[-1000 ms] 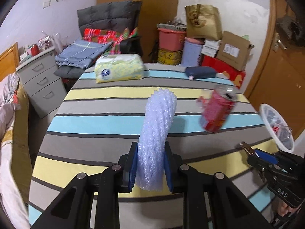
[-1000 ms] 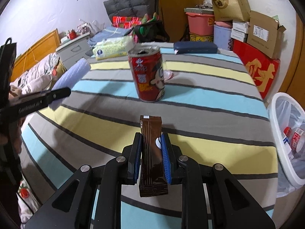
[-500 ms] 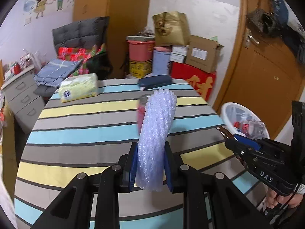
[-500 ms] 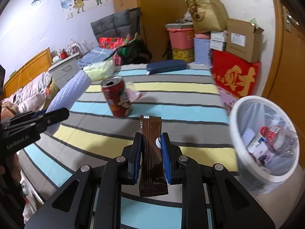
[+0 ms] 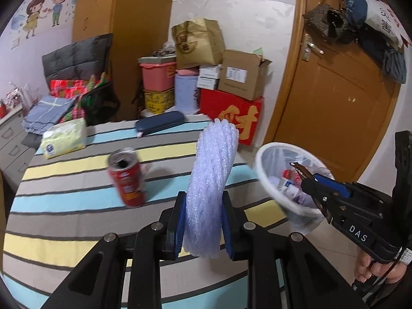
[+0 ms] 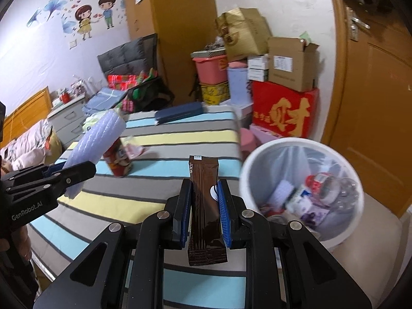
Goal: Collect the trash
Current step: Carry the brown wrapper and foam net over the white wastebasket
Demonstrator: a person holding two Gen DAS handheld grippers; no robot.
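Striped tablecloth (image 5: 77, 195) in grey, pale blue and yellow with thin dark lines. Red can (image 5: 127, 181), near the middle. Pale lilac foam netting (image 5: 211, 180). Glossy dark brown packet (image 6: 204, 206). White bin (image 6: 303, 188) off the right edge. Navy case (image 5: 159, 123) and yellow-green tissue pack (image 5: 64, 141) along the far edge.

Foam sleeve (image 6: 99, 139) hides the blurred red can's (image 6: 119, 161) top
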